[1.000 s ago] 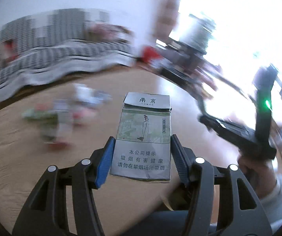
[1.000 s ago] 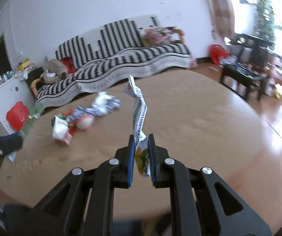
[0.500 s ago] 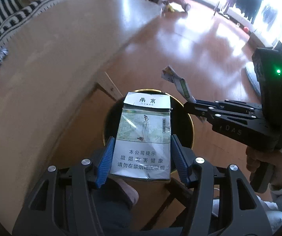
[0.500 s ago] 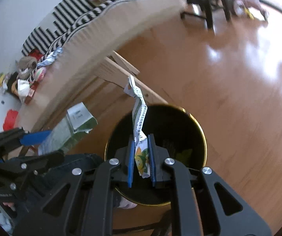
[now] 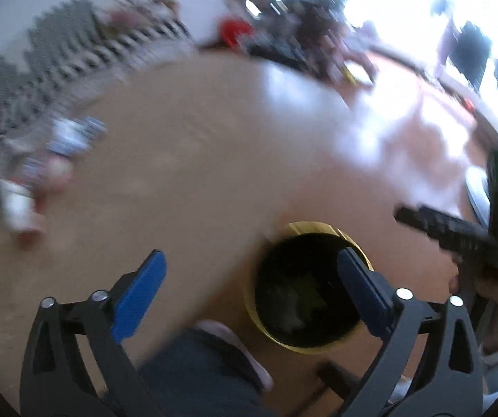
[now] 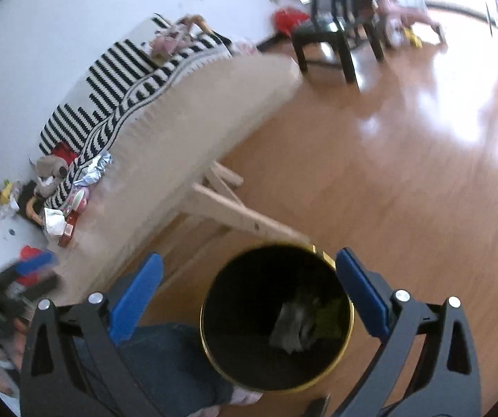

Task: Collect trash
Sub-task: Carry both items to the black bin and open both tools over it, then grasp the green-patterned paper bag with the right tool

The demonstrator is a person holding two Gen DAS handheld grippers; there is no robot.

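Observation:
My right gripper (image 6: 250, 293) hangs over a black bin with a gold rim (image 6: 214, 358) on the floor. Its jaws are opening wide with nothing between them. Inside the bin lie a grey cigarette pack (image 6: 290, 326) and a yellow-green wrapper (image 6: 329, 316). My left gripper (image 5: 250, 295) is also opening and empty, above the table's edge with the bin (image 5: 301, 347) just right of centre. This view is blurred. More trash (image 5: 61, 135) lies on the wooden table (image 5: 197, 173), also seen as a foil wrapper (image 6: 92, 170) and crumpled white paper (image 6: 54, 222).
The right gripper (image 5: 457, 229) shows at the right of the left wrist view. A person's jeans-clad leg (image 6: 165, 358) is beside the bin. A table leg (image 6: 235, 215) stands behind the bin. A striped sofa (image 6: 120, 80) and a dark chair (image 6: 336, 34) stand further back.
Both grippers have opened and let go; the cigarette pack and the wrapper strip now lie in the bin. The left wrist view has swung up from the bin towards the table.

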